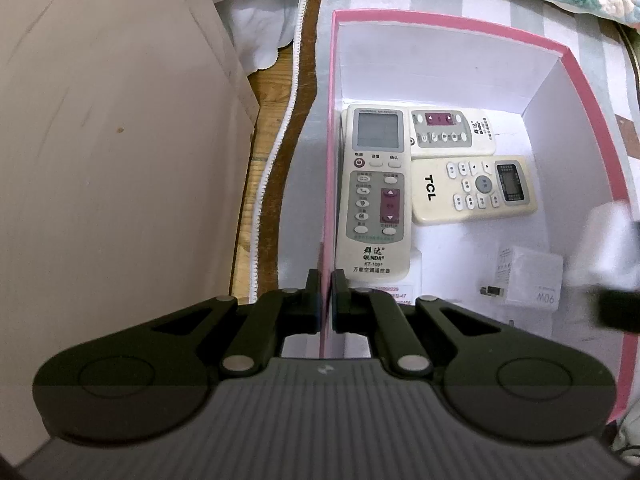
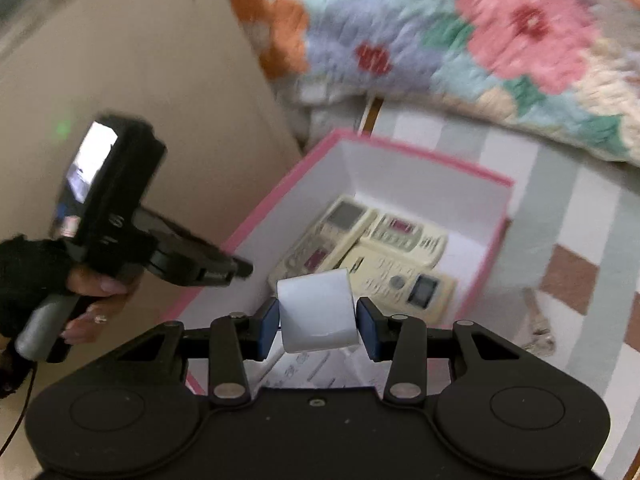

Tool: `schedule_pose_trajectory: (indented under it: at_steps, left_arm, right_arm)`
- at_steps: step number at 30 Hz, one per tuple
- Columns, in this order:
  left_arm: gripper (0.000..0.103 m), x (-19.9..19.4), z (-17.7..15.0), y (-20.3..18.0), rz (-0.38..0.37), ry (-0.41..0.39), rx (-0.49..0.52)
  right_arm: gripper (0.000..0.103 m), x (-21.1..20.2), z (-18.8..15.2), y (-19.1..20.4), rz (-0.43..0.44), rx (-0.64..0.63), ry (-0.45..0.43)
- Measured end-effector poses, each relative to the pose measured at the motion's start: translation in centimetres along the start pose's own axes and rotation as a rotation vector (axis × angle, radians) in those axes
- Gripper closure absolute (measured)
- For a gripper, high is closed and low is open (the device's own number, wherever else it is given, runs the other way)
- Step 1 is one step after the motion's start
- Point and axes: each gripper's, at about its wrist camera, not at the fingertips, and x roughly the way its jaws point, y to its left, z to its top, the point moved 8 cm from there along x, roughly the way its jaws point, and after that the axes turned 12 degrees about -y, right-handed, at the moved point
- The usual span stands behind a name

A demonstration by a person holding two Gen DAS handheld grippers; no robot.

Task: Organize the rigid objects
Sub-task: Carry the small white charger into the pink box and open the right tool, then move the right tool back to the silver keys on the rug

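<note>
Two grippers work at a pink box (image 1: 592, 80) with white inner walls. Nearest in the right wrist view, the right gripper (image 2: 318, 322) pinches a small white block (image 2: 316, 312) between its blue pads (image 2: 269, 326), above the box's near end; which way the block's long axis runs I cannot tell. The left gripper (image 1: 326, 300), held in a gloved hand (image 2: 60, 280), has its jaws pressed together on the box's left wall.

On the box floor, closest in the left wrist view, lies a white charger (image 1: 528, 276), with a printed label partly hidden by the fingers. Beyond these sit three cream remotes. A QUNDA remote (image 1: 376, 192) lies along the left wall, long axis running away from the camera, screen at the far end. Beside it a TCL remote (image 1: 476, 190) lies crosswise, screen toward the right wall. A third remote (image 1: 450, 132) lies crosswise at the far wall, partly under the QUNDA one.

Past the box are a striped sheet (image 2: 580, 208) with keys (image 2: 540, 332) on it, a floral quilt (image 2: 480, 40), and a beige panel (image 1: 100, 160) to the left.
</note>
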Motion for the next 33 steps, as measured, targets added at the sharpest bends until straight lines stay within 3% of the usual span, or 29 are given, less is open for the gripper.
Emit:
schedule_pose_trajectory:
  at_steps: [5,12,17,21,27,33]
  left_arm:
    - [0.100,0.0,0.0,0.1,-0.008,-0.001,-0.006]
    - [0.100,0.1,0.1,0.5,-0.031,0.002,-0.042]
    - [0.100,0.0,0.1,0.4,-0.028,0.001,-0.037]
    - [0.100,0.0,0.0,0.2,-0.024,-0.008,-0.015]
    - [0.100,-0.1,0.1,0.2,-0.019,-0.004,-0.008]
    - [0.099,-0.1,0.1,-0.1,0.001,-0.002,0.011]
  right_arm:
    - [0.055,5.5,-0.5,0.0,-0.009,0.025,0.162]
    - [0.056,11.1,-2.0,-1.0,-0.083,-0.004,0.258]
    - [0.055,12.4,-3.7,-0.8,-0.098,-0.006,0.299]
    - [0.049,10.1,-2.9,-0.6,-0.150,-0.049,0.232]
    - [0.049,2.6,0.6,0.8,-0.047,-0.047,0.119]
    - [0.048,-2.9,2.0,-0.1,-0.053,-0.048,0.078]
